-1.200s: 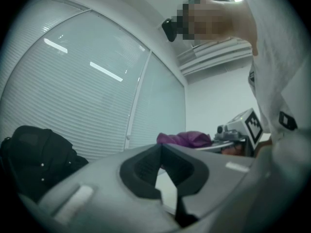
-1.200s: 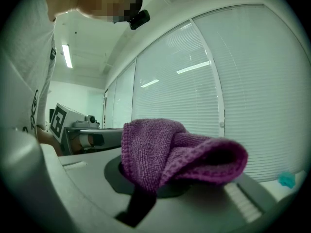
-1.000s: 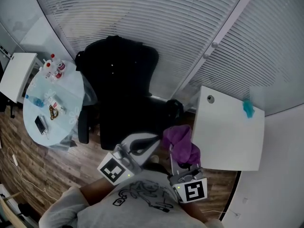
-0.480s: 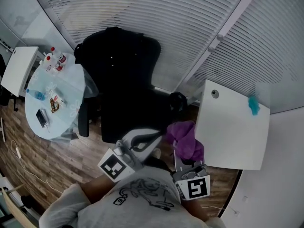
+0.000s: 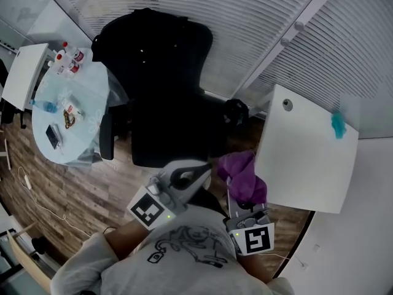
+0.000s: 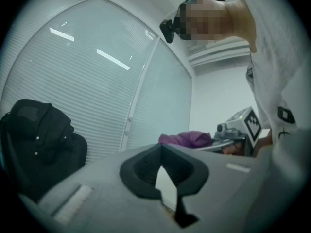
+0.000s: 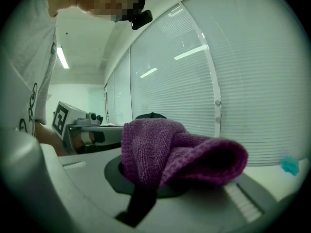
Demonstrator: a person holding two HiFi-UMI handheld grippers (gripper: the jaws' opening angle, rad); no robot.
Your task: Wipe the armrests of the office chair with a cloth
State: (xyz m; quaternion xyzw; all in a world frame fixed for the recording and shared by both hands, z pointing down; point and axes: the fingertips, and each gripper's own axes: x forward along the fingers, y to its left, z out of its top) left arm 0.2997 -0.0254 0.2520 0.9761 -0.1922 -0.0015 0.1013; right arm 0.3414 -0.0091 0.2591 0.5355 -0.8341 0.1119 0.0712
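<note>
Wiping hasn't started as far as I can tell. The purple cloth (image 5: 241, 176) is pinched in the right gripper (image 5: 241, 200), bunched over its jaws and touching nothing else. The office chair (image 5: 163, 103) sits at about 11 o'clock from it, well apart. The one armrest (image 5: 107, 145) I can make out is way over at 10 o'clock. Left gripper (image 5: 200, 172) is clenched on nothing.

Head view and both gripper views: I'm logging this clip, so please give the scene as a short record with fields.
Cloth: purple cloth, clamped in right gripper, draped over its jaws
Left gripper: left gripper shut, nothing held
Chair: black office chair, ahead of both grippers
Armrest: armrest beside round table, cloth not on it
Other: white desk beside the cloth
</note>
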